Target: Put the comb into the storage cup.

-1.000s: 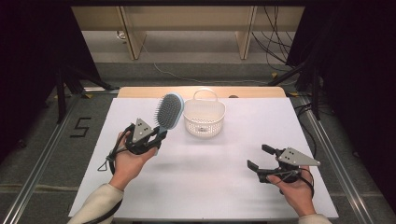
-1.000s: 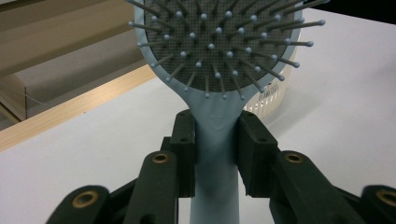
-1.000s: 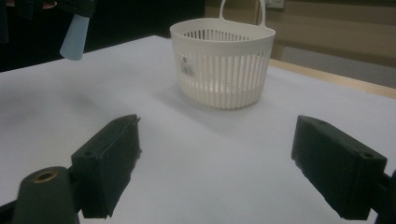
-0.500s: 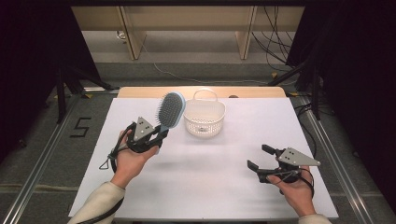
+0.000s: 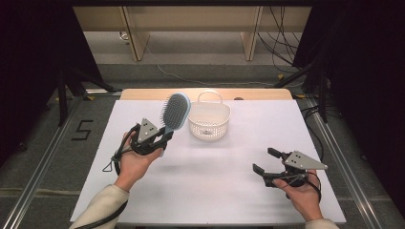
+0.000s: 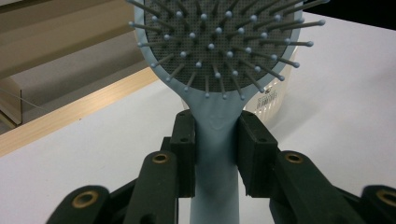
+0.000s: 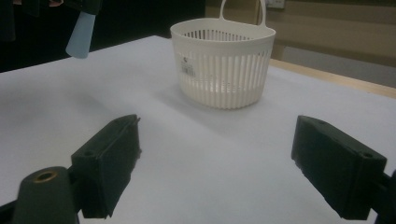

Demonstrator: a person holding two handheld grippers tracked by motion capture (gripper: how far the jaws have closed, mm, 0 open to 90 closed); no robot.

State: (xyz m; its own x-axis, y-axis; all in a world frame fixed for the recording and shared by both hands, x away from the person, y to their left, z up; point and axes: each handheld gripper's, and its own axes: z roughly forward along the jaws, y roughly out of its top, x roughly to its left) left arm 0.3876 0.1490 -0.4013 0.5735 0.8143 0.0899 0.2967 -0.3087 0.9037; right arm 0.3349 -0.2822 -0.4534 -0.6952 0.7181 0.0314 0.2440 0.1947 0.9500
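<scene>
Presently, as things lie:
Left gripper (image 5: 160, 138): clenched on the neck of the pale blue hairbrush (image 5: 175, 112), one pad pressing each side of the handle.
Hairbrush: raised off the table at the left, head tilted up toward the far side, bristles facing the left gripper's camera; it is just left of the basket (image 5: 209, 121).
Basket: white, slotted, upright near the far middle of the white table (image 5: 219, 176), its handle standing up.
Right gripper (image 5: 265, 161): released, jaws wide apart with nothing between them, low over the near right of the table, pointing toward the basket.
</scene>
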